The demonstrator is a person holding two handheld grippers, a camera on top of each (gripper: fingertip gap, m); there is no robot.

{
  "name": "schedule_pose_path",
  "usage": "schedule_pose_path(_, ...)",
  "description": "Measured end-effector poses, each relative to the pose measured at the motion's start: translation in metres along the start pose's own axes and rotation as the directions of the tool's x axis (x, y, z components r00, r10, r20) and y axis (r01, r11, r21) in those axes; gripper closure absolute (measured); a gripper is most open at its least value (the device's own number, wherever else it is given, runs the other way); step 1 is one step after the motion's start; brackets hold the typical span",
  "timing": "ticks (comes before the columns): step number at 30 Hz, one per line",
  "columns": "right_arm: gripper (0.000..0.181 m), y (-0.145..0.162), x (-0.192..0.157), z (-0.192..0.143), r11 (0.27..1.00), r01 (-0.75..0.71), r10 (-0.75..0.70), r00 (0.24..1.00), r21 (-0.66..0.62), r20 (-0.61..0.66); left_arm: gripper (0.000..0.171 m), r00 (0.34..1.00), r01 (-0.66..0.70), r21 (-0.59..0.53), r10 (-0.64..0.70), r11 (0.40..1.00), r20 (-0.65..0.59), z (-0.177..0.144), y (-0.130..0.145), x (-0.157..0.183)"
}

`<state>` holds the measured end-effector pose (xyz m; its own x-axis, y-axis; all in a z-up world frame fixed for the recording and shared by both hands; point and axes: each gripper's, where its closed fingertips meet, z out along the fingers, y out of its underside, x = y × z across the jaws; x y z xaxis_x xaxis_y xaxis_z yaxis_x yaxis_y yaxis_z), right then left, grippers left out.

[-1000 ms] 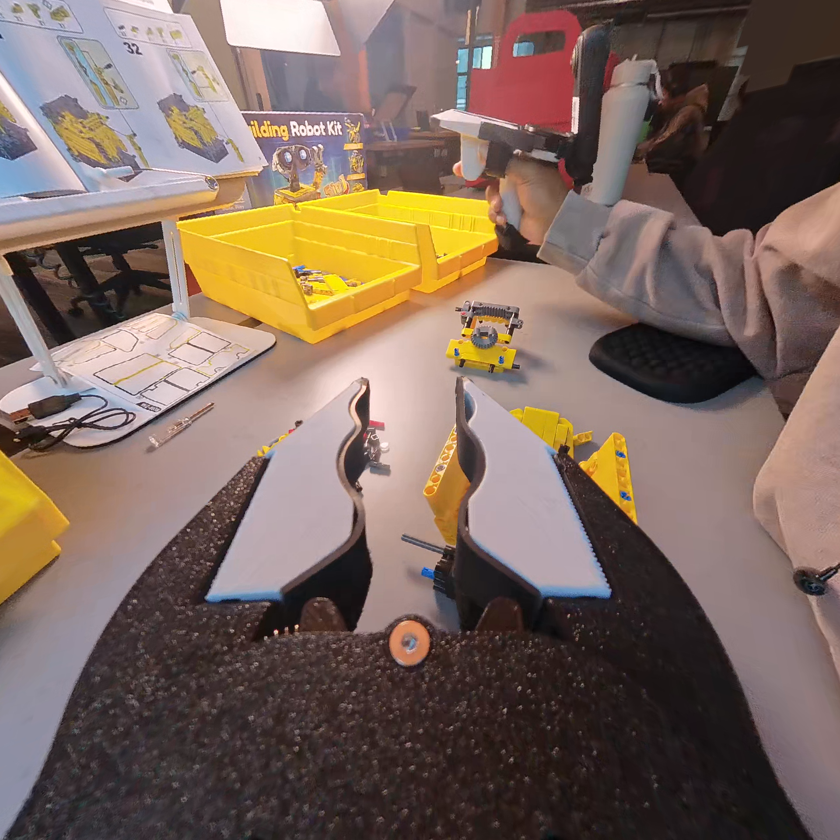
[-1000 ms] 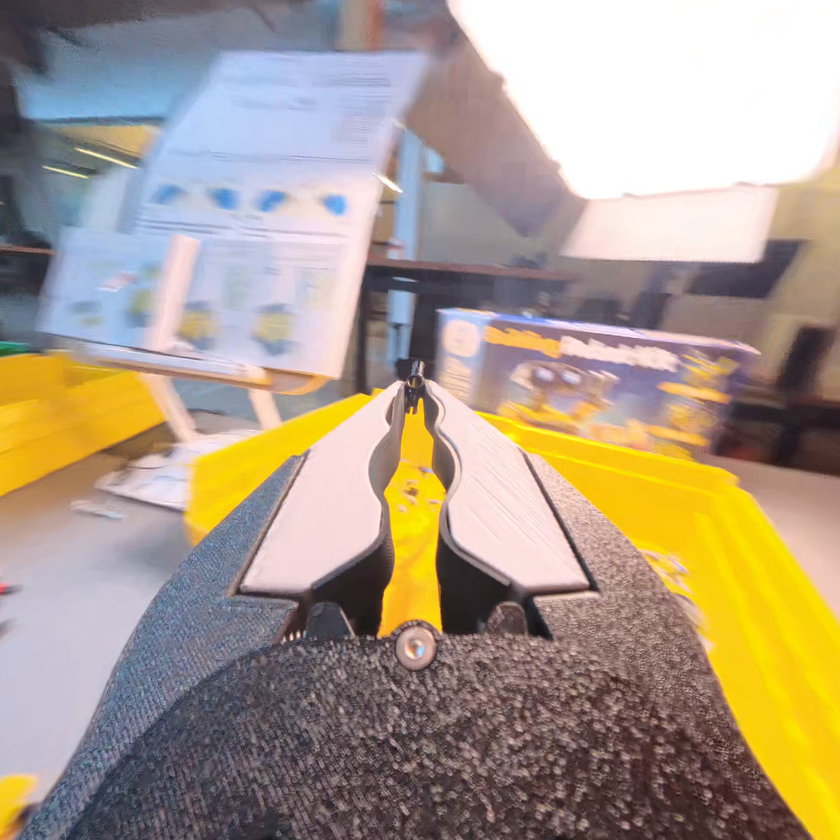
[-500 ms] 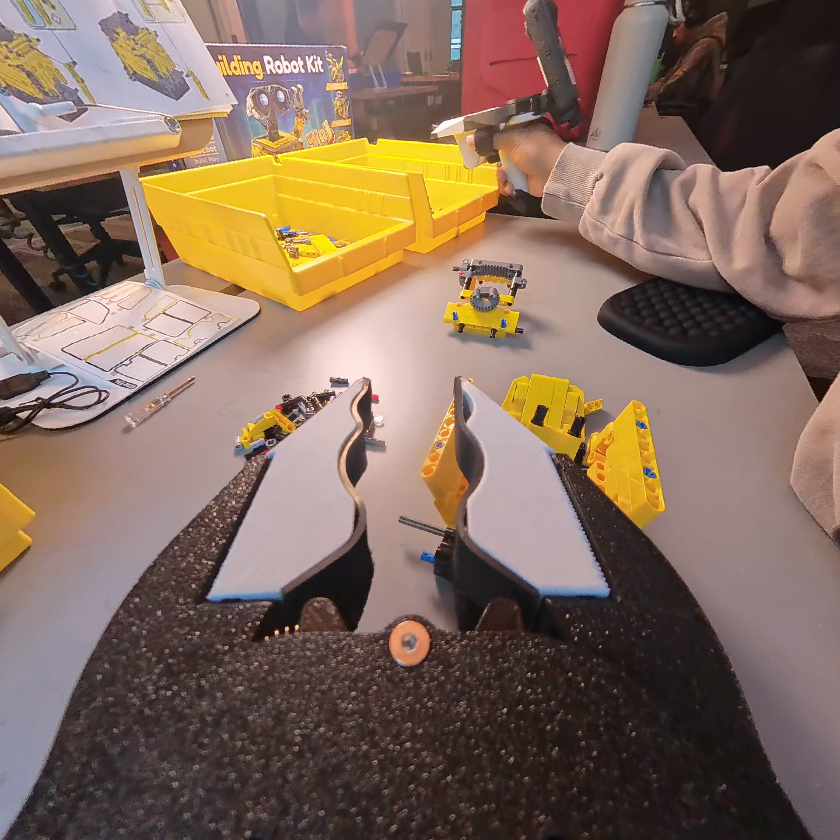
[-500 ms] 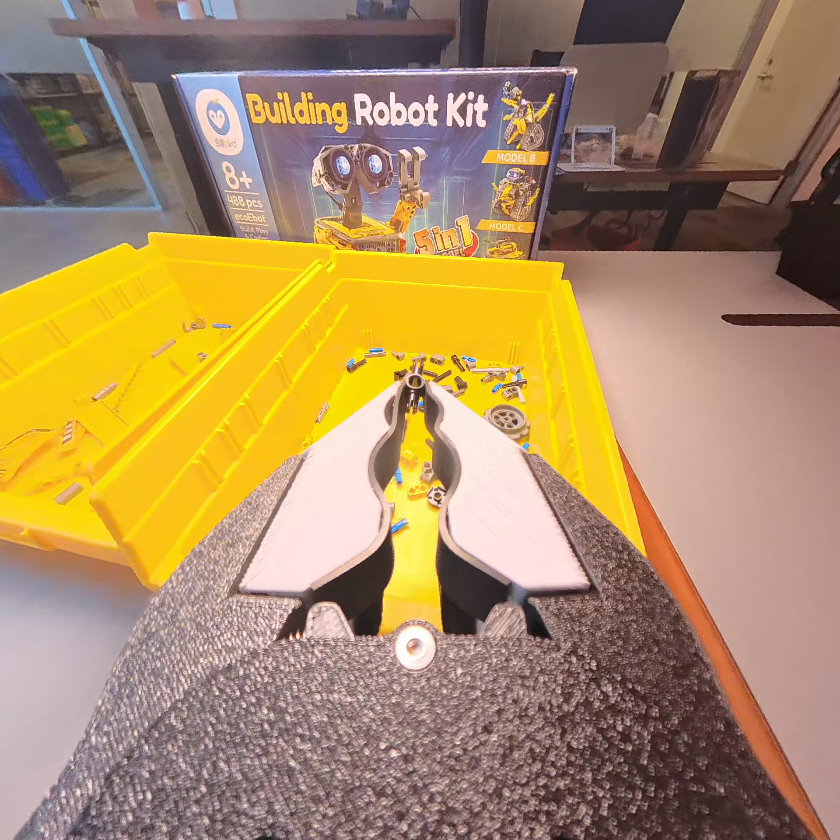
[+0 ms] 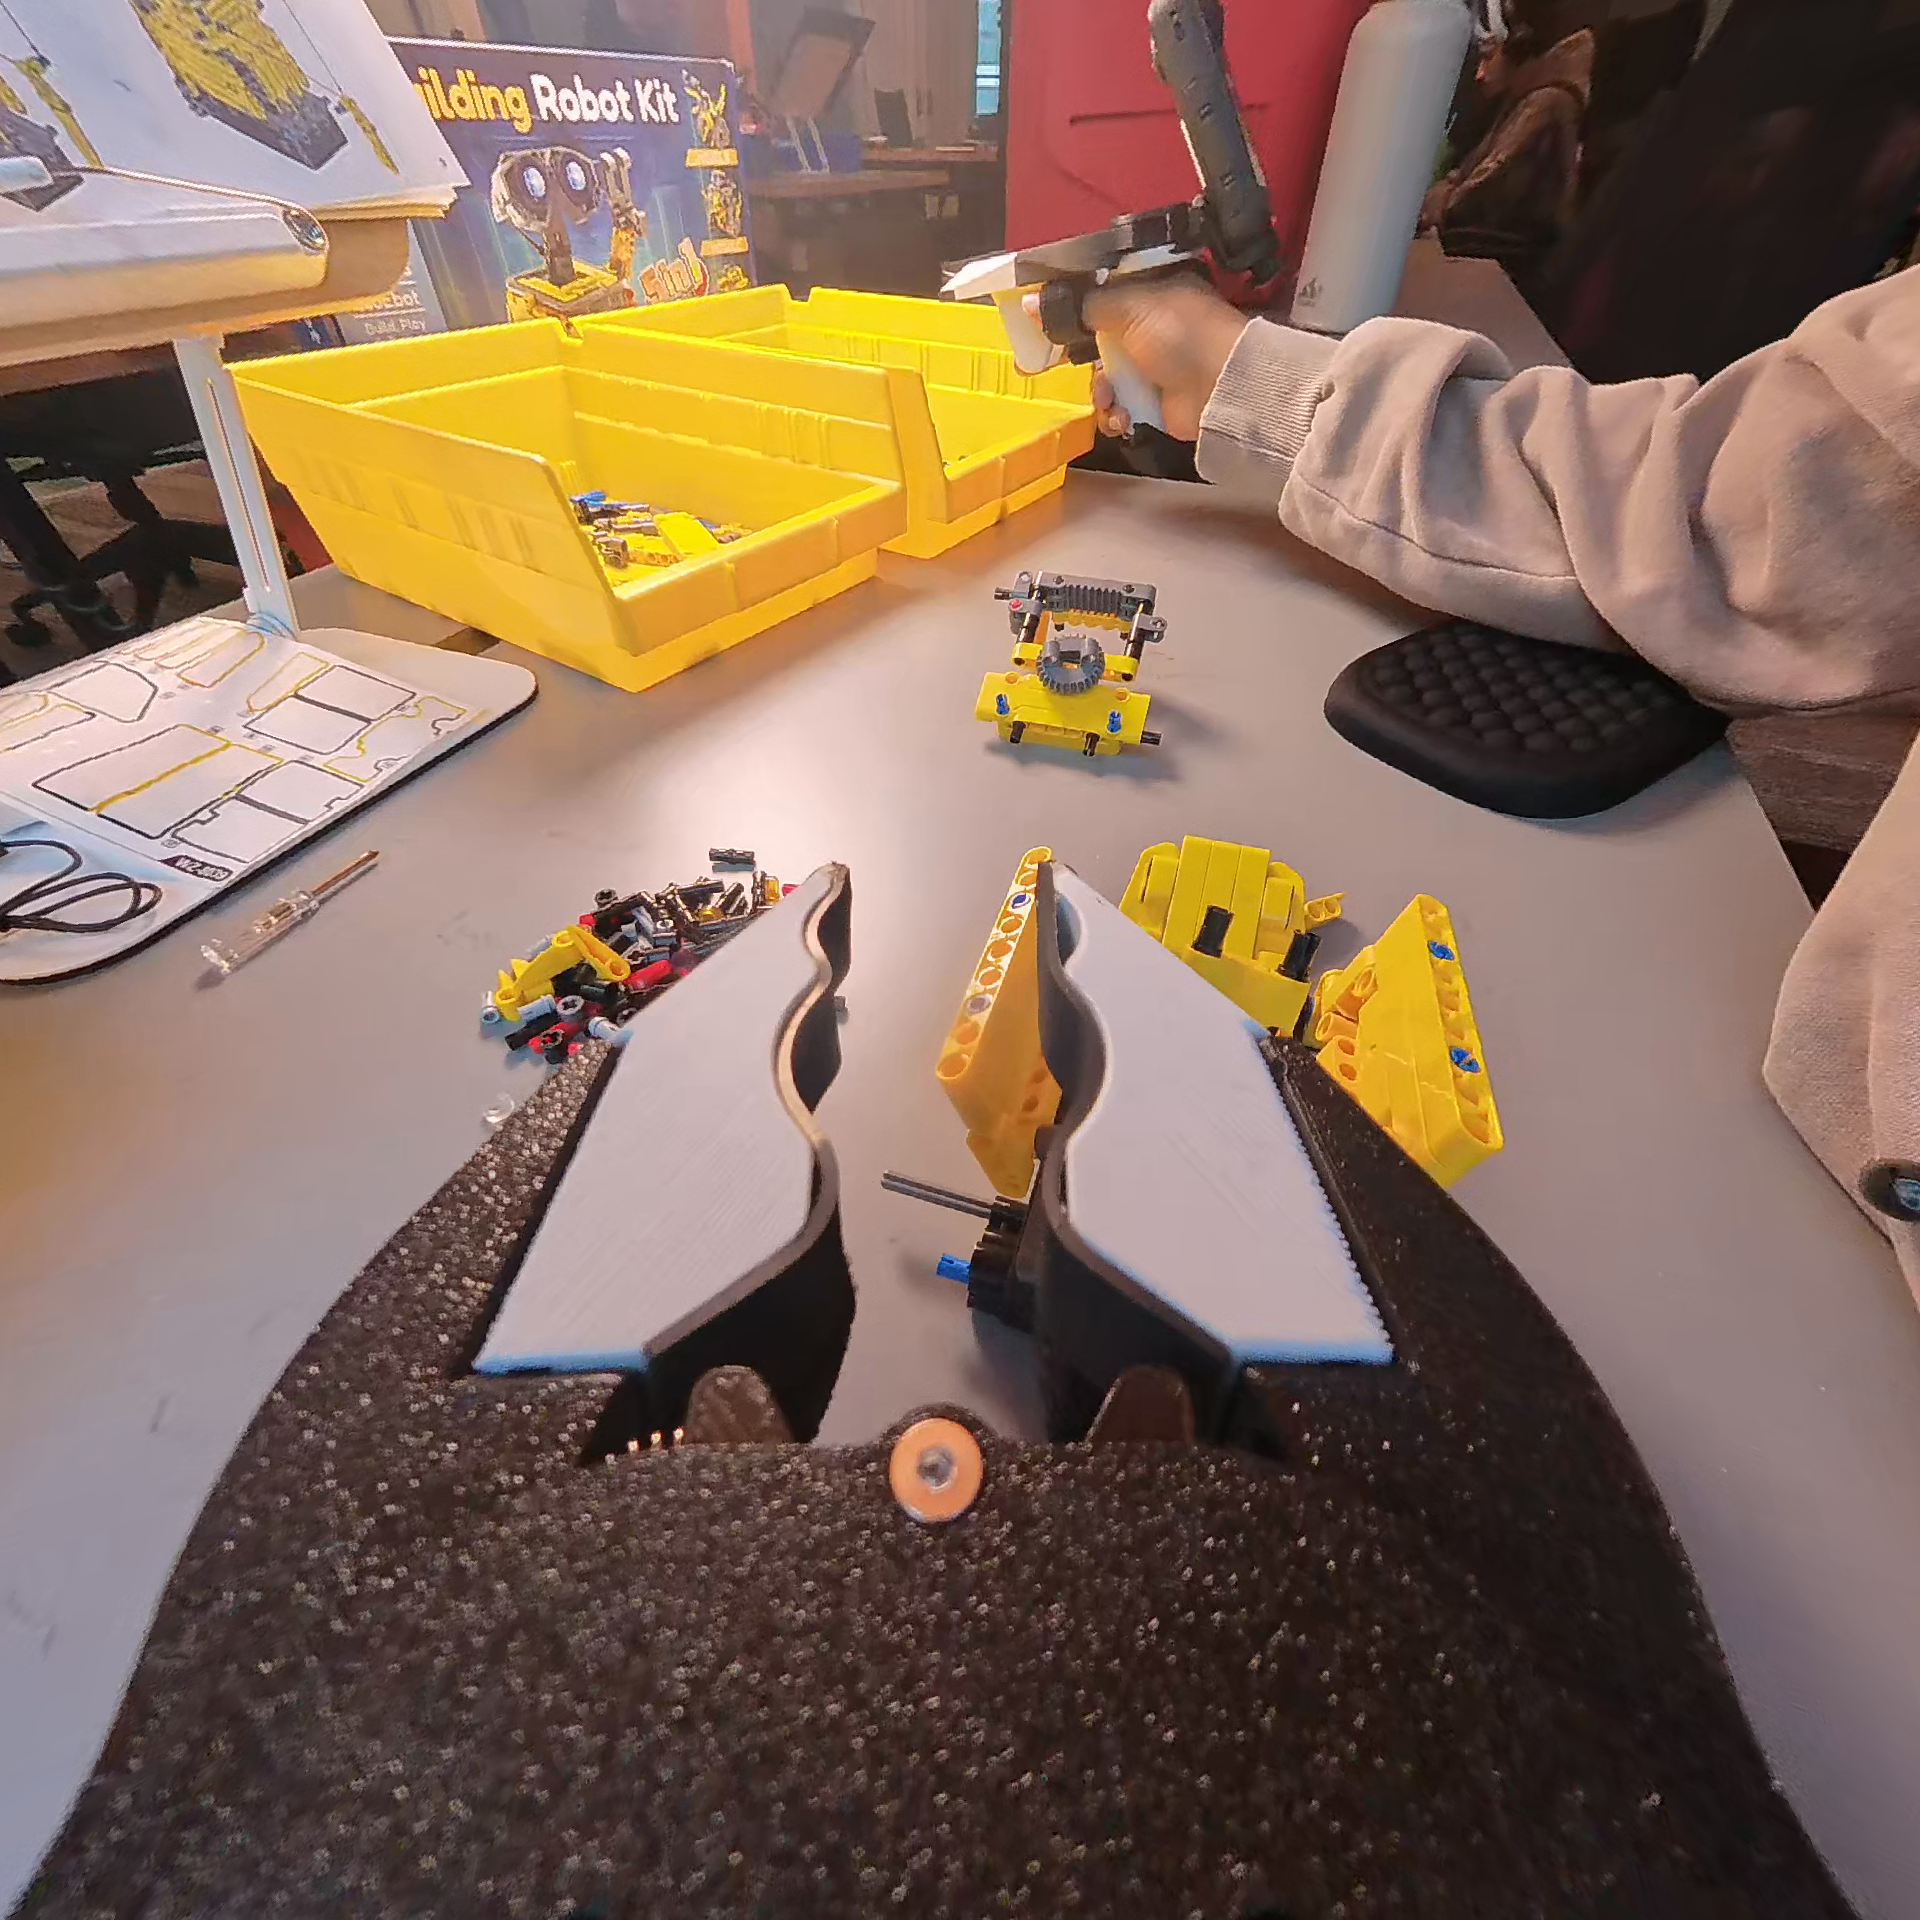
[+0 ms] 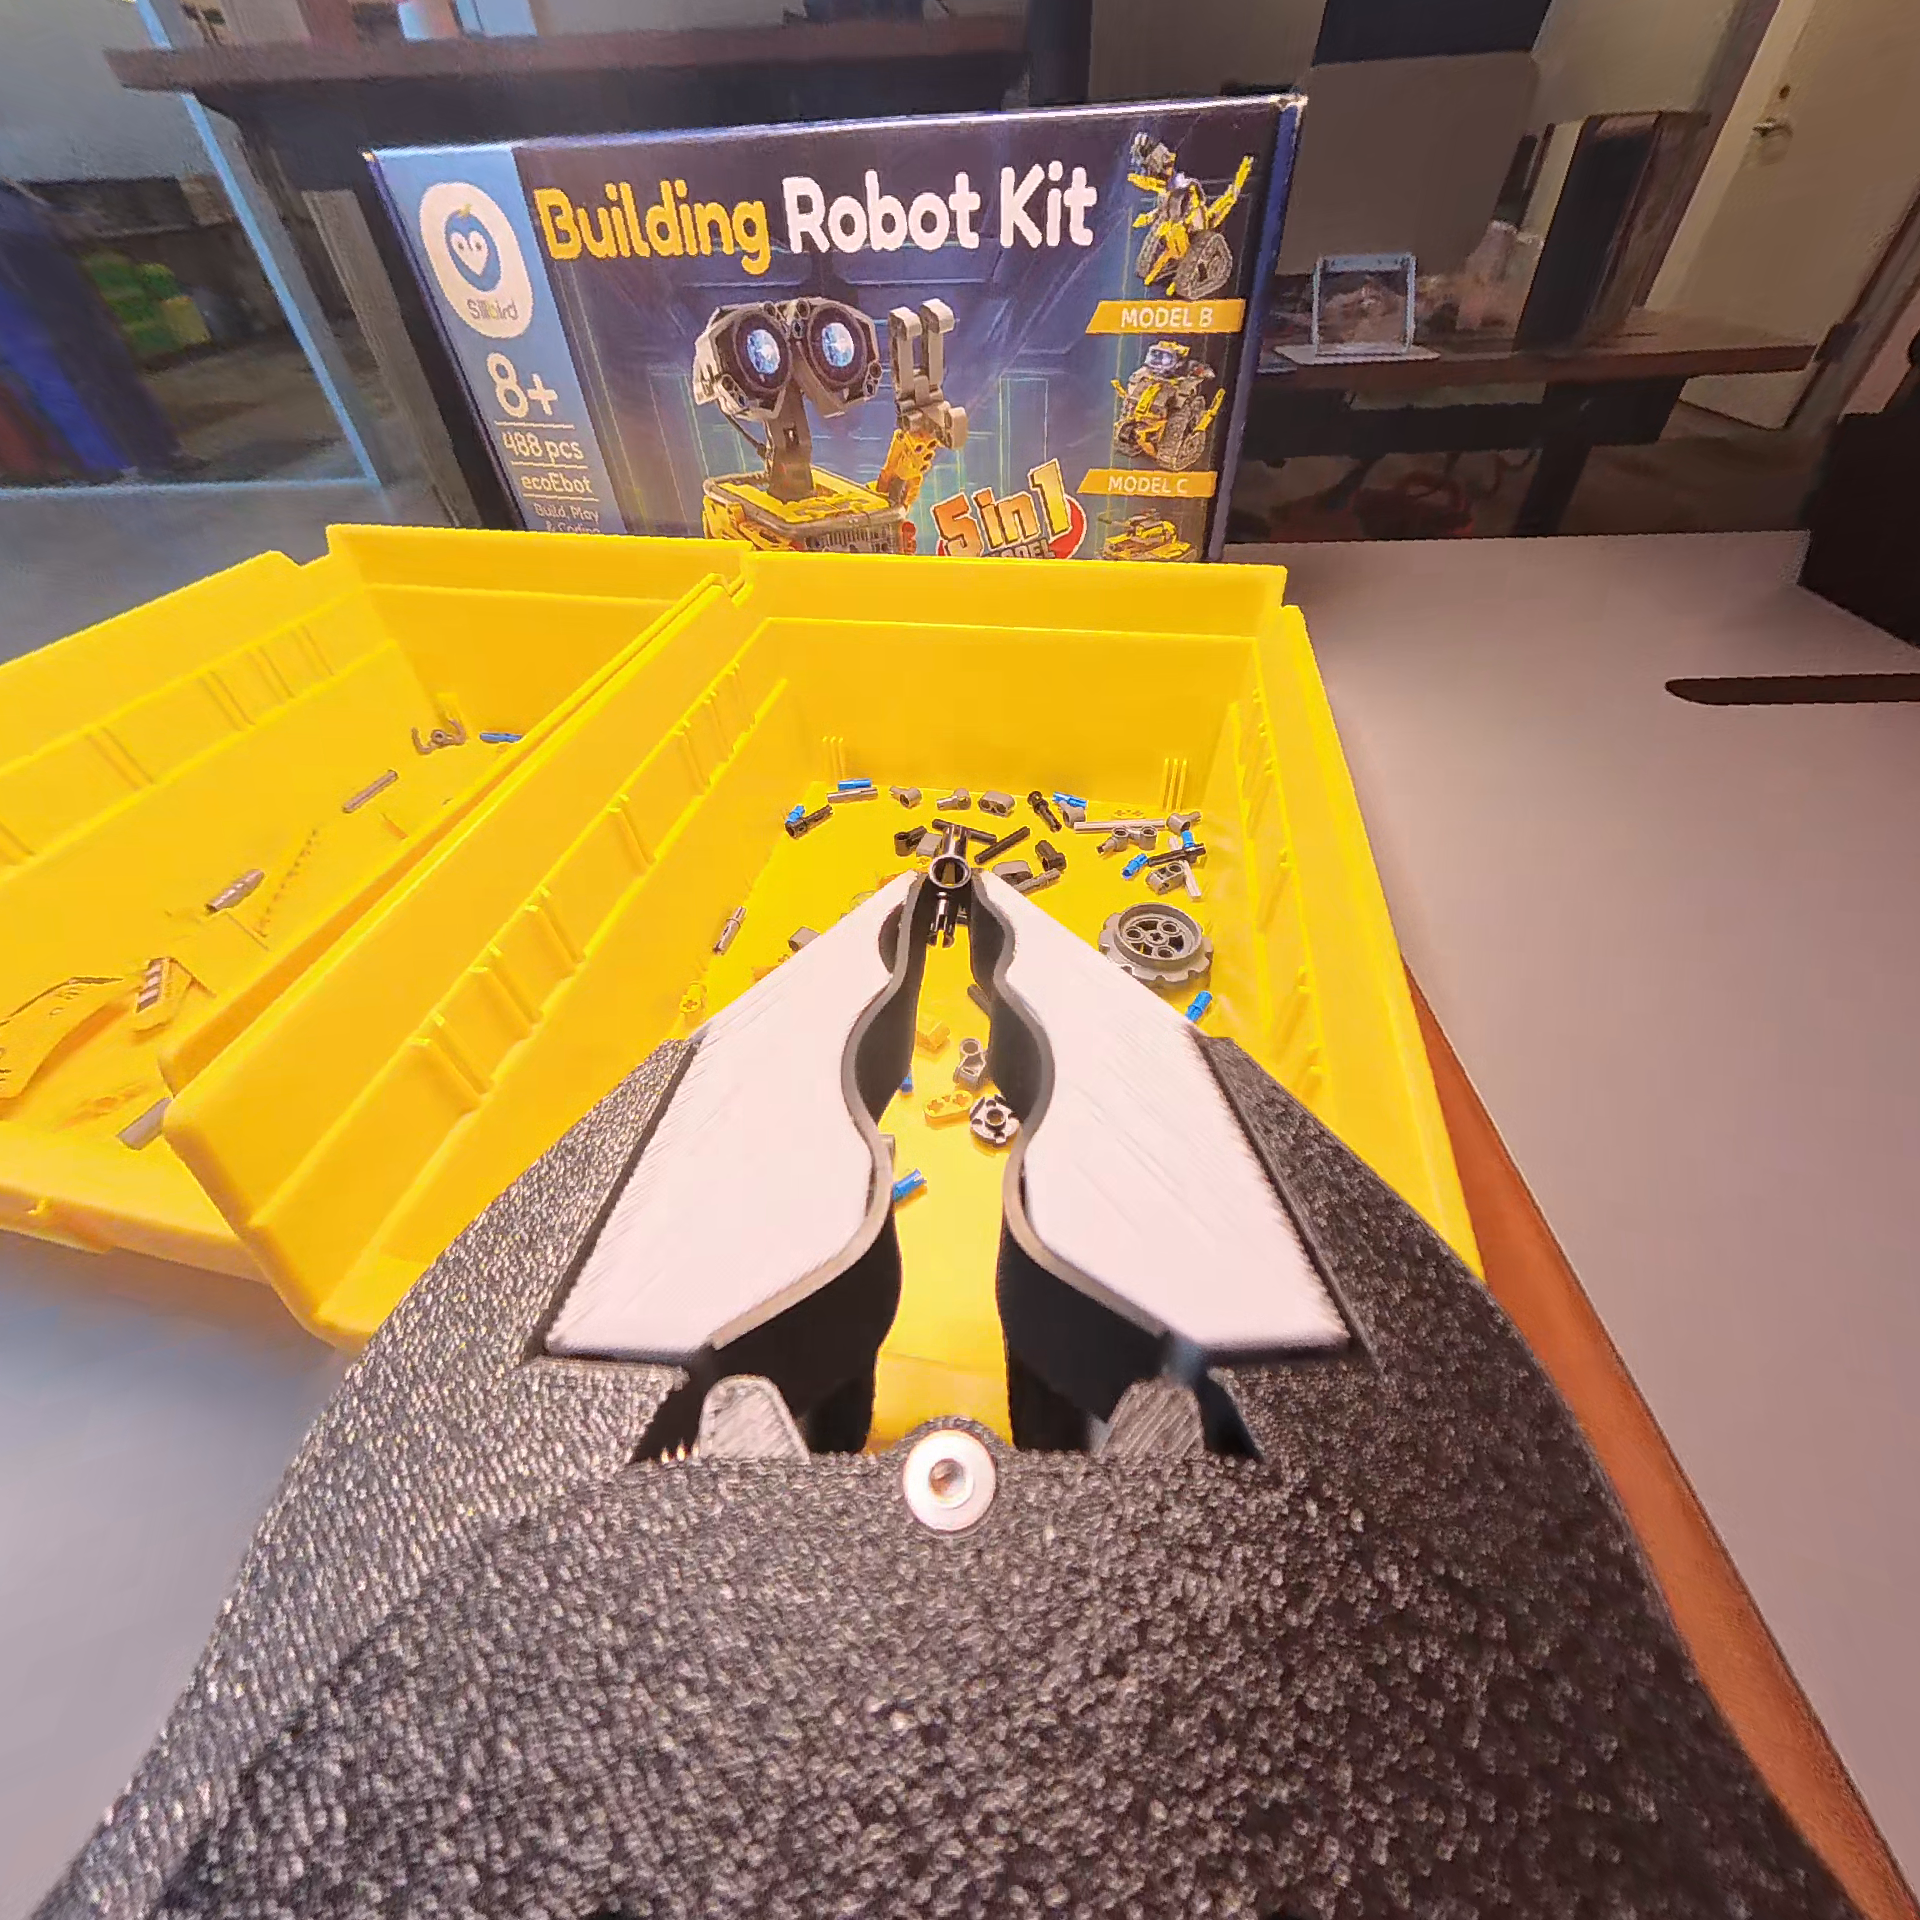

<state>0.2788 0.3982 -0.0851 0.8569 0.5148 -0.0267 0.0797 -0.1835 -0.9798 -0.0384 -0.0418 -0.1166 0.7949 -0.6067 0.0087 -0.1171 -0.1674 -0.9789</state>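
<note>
**L wrist view.** Your left gripper (image 5: 940, 878) hangs low over the grey table (image 5: 727, 769), tongs wide apart and gripping nothing. A yellow perforated panel (image 5: 992, 1029) stands on edge against the inner face of the R finger; the other finger is clear of it. A short black axle piece w/ blue pin (image 5: 977, 1236) lies at the base of that same finger. A pile of small black, red and yellow parts (image 5: 634, 945) sits just beside the L finger. Two yellow sub-assemblies (image 5: 1226, 925) (image 5: 1403, 1039) lie just beyond the R finger. A geared module (image 5: 1070, 675) is farther off, and the black wrist pad (image 5: 1517, 717) is under your sleeve.

**R wrist view.** Your right gripper (image 6: 948, 902) has its tongs narrowed to the tips, pinching a small black pin (image 6: 945, 871). It's held above the floor of the right-hand yellow bin (image 6: 1340, 831), over loose connectors near a grey wheel (image 6: 1155, 940). The second bin (image 6: 312, 623) adjoins on the L, w/ the kit box (image 6: 831, 312) behind both.
</note>
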Motion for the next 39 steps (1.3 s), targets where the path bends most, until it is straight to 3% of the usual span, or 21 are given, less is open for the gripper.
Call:
schedule_pose_path(5,0.175,0.0,-0.004,0.009,1.0,0.023,-0.023,1.0,-0.009,0.0,0.138,1.0,0.015,0.011,-0.015,1.0,0.0,-0.001,-0.001,-0.002)
schedule_pose_path(9,0.163,-0.003,-0.004,0.01,1.0,0.028,-0.028,0.999,0.01,-0.018,0.138,1.0,0.029,0.024,-0.029,0.999,-0.006,-0.002,-0.003,-0.002)
schedule_pose_path(18,0.158,-0.039,-0.017,-0.018,0.98,-0.011,0.002,0.999,0.199,0.045,0.137,0.999,0.027,0.032,-0.026,0.999,-0.035,-0.002,-0.004,0.004)
schedule_pose_path(23,0.158,-0.066,-0.051,-0.042,0.952,-0.009,-0.035,0.99,0.305,0.138,0.136,0.994,0.039,0.088,-0.029,0.995,-0.109,-0.006,-0.016,0.016)
schedule_pose_path(27,0.158,-0.08,-0.102,-0.061,0.936,0.021,-0.12,0.957,0.351,0.263,0.134,0.984,0.034,0.109,-0.015,0.993,-0.176,-0.011,-0.022,0.028)
schedule_pose_path(31,0.158,-0.087,-0.181,-0.089,0.925,0.057,-0.243,0.851,0.377,0.466,0.132,0.975,-0.013,0.054,0.024,0.998,-0.221,-0.011,-0.015,0.039)
schedule_pose_path(34,0.158,-0.075,-0.249,-0.113,0.917,0.136,-0.352,0.718,0.375,0.601,0.131,0.961,-0.044,-0.004,0.041,0.999,-0.273,-0.012,-0.006,0.05)
schedule_pose_path(36,0.158,-0.054,-0.298,-0.134,0.913,0.193,-0.402,0.579,0.36,0.709,0.132,0.949,-0.075,-0.041,0.059,0.996,-0.311,-0.013,0.001,0.059)
schedule_pose_path(39,0.158,-0.003,-0.365,-0.179,0.901,0.302,-0.395,0.281,0.31,0.875,0.13,0.922,-0.095,-0.083,0.056,0.992,-0.382,-0.016,0.009,0.072)
